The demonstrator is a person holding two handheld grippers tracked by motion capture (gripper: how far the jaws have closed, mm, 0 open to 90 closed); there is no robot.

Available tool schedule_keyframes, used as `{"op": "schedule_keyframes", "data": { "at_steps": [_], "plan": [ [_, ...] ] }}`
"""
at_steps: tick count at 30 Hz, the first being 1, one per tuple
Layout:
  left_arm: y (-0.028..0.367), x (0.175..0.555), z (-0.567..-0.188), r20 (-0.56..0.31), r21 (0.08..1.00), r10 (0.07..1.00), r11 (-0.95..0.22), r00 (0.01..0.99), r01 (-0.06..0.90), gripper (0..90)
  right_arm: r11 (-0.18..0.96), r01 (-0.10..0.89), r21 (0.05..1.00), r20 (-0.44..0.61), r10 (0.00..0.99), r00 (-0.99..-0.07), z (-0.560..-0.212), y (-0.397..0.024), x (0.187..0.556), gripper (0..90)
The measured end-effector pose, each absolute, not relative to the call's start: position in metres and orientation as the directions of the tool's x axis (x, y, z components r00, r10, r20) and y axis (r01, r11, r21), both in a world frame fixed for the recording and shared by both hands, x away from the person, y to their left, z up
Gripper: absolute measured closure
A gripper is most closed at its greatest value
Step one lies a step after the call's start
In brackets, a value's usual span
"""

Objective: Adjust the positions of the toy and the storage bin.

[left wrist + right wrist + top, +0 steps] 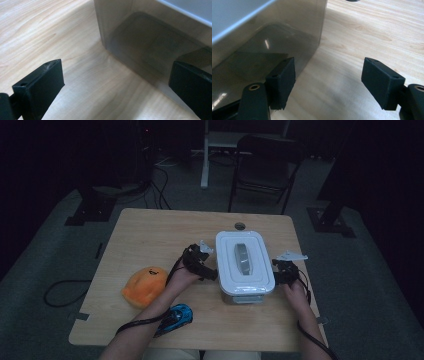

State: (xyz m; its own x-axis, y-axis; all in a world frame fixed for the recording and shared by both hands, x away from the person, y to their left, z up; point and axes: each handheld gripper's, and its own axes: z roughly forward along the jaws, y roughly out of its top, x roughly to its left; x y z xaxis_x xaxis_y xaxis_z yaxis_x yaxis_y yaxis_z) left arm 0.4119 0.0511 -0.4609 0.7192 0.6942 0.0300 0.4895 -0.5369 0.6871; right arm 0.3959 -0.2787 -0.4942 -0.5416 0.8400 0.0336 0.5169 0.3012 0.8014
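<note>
Dim room, wooden table (150, 227). Near edge: blue toy car (176, 316); beyond it, orange plush (144, 285). Mid-table: lidded white container (244, 266), flanked by both tools. Left gripper (209, 268) jaws apart beside container's left wall; right gripper (278, 270) jaws apart, nothing clamped, beside right wall. Behind table: folding chair (265, 165).

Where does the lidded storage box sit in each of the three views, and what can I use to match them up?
High view: the storage box stands right of centre on the table, between the left tool and the right tool.
Left gripper view: its smoky clear wall fills the upper right, beside one jaw.
Right gripper view: the same wall fills the upper left, beside one jaw.
Shared landmark: the box's white lid, whose pale edge runs along the top corner of both gripper views.
</note>
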Motion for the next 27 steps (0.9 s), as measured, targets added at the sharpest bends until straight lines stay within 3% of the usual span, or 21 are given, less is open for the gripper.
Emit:
{"op": "schedule_keyframes", "data": {
  "at_steps": [27],
  "plan": [
    [0.02,0.357,-0.469,0.017,0.668,0.574,-0.616,0.818,0.418,0.4,0.293,0.484,0.825,0.046,0.818,-0.573,-0.494,-0.313,0.335,27.6]
  ]
}}
